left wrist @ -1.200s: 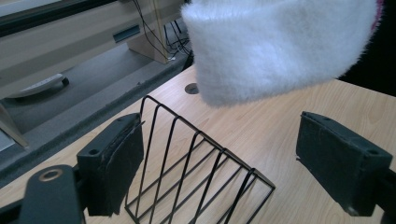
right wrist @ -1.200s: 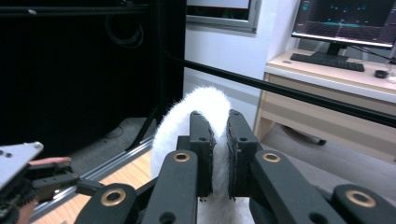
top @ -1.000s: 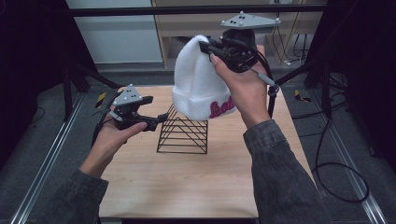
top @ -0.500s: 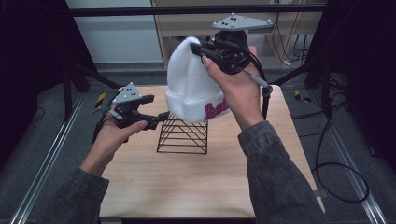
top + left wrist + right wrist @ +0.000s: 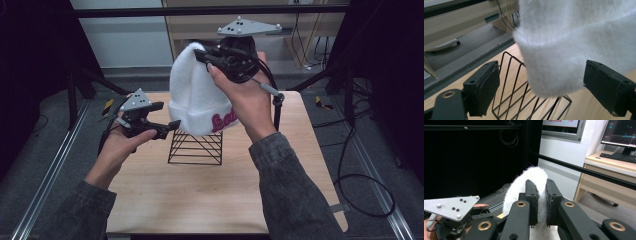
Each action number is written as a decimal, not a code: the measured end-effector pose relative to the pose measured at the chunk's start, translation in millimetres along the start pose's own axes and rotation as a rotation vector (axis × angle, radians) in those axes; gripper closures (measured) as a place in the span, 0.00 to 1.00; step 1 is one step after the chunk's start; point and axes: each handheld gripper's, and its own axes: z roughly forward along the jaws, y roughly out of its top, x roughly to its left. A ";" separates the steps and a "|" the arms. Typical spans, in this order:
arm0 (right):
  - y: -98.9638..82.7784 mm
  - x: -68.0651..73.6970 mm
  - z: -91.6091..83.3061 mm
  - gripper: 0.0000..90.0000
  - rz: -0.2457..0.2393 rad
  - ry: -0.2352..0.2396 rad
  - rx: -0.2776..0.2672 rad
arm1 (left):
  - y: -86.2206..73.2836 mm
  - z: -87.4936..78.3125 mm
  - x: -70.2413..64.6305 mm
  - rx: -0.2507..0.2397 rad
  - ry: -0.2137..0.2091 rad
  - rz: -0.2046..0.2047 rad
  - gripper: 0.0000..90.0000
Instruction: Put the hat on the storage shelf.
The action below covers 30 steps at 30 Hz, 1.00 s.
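Note:
A fluffy white beanie [image 5: 197, 95] with pink lettering on its cuff hangs above a black wire rack [image 5: 196, 147] on the wooden table [image 5: 200, 200]. My right gripper [image 5: 202, 52] is shut on the beanie's crown [image 5: 534, 175], pinching the fabric between its pads and holding it up. My left gripper [image 5: 167, 130] sits low at the rack's left side, pointing at the cuff. In the left gripper view the cuff [image 5: 564, 50] hangs between the wide-apart pads [image 5: 484, 87] without touching them. Its jaws have just opened a little further.
The rack [image 5: 511, 85] stands near the table's middle, under the beanie. A wooden desk with a monitor and keyboard [image 5: 621, 156] stands beyond the table. Cables [image 5: 360, 180] trail on the floor at the right, and a black frame bar [image 5: 210, 11] runs across the back.
My right hand has carried the beanie a little to the left, so its cuff now hangs by the left gripper's jaws. The left hand has stayed in place.

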 end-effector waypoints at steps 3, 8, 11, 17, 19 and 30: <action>0.0 1.4 1.1 0.92 0.004 0.006 -0.002 | 0.0 -0.3 -0.2 -0.002 -0.005 -0.002 0.15; -0.3 2.1 2.4 0.92 0.002 0.011 -0.003 | -0.1 -0.2 -0.1 -0.003 -0.011 -0.001 0.15; -0.7 2.5 2.5 0.92 0.002 0.014 -0.003 | 0.2 0.4 -0.1 -0.006 -0.020 -0.002 0.16; -1.4 2.8 3.1 0.92 0.005 0.023 -0.005 | -1.3 7.9 1.7 0.014 -0.049 -0.017 0.22; -1.8 3.0 3.7 0.92 0.002 0.028 -0.005 | -2.4 12.0 2.2 0.031 -0.081 -0.021 0.22; -7.7 -5.1 7.0 0.92 -0.029 0.000 0.020 | -0.6 18.5 7.3 0.047 -0.074 -0.022 0.81</action>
